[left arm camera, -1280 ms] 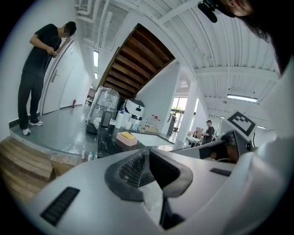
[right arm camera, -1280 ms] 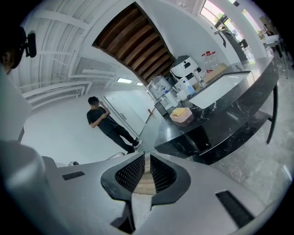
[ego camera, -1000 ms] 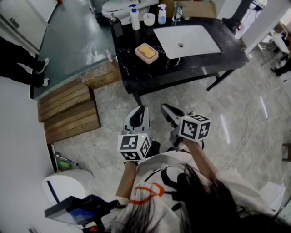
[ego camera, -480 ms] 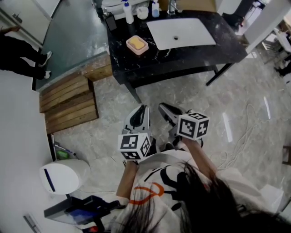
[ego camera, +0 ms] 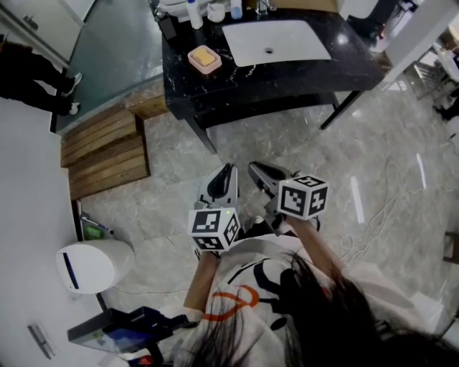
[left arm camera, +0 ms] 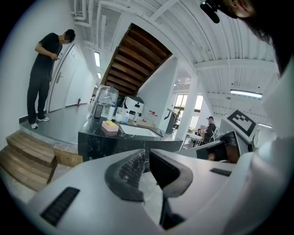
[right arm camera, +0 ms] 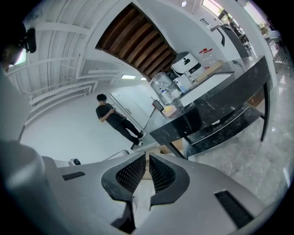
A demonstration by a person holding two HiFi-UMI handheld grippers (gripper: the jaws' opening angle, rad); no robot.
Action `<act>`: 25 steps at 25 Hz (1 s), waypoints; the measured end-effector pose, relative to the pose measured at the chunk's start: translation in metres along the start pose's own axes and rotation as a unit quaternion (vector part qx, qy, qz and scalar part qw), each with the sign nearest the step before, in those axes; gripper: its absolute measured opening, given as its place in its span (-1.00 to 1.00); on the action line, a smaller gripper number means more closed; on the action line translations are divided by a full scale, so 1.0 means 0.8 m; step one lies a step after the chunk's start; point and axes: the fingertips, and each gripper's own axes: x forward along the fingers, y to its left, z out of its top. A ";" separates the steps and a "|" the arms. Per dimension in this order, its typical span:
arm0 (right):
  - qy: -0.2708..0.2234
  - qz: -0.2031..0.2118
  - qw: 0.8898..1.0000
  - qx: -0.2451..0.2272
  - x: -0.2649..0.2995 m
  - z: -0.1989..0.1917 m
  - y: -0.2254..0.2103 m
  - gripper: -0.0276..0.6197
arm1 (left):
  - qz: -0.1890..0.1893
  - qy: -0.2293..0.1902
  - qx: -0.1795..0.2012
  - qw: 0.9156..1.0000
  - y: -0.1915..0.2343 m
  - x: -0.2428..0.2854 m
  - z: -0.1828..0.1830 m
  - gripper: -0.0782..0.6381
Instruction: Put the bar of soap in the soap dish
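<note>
The yellow bar of soap (ego camera: 204, 56) lies inside the pink soap dish (ego camera: 214, 68). The dish stands on the black counter (ego camera: 301, 75), toward its left end and just left of the white sink basin (ego camera: 276, 41). A few bottles (ego camera: 192, 13) stand along the counter's back edge behind the dish.

Both tools are well apart from the counter, held close to the person's body above the pale stone floor (ego camera: 373, 165), and both point toward the counter's front edge. The left hand-held gripper (ego camera: 230, 168) has its jaws pressed together, and nothing sits between the ribbed pads (left arm camera: 131, 167). The right hand-held gripper (ego camera: 253, 167) is beside it. Its jaws have just been closing and now stand all but together, with nothing between them (right arm camera: 147, 158).

Wooden steps (ego camera: 104, 150) lie on the floor off the counter's left end. Beyond them a person in dark clothes (left arm camera: 46, 69) stands at a white door.
</note>
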 end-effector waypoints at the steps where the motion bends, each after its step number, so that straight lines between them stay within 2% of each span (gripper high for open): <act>1: 0.000 0.000 1.000 -0.001 -0.009 -0.004 -0.003 -0.81 | -0.001 -0.001 0.001 1.000 -0.009 -0.003 -0.005 -0.69; 5: 0.003 0.004 1.000 -0.011 -0.033 -0.015 -0.006 -0.83 | 0.005 -0.009 0.006 1.000 -0.031 -0.014 -0.012 -0.69; 25: 0.007 0.014 1.000 -0.019 -0.031 -0.014 0.000 -0.84 | 0.019 -0.014 0.013 1.000 -0.025 -0.018 -0.009 -0.69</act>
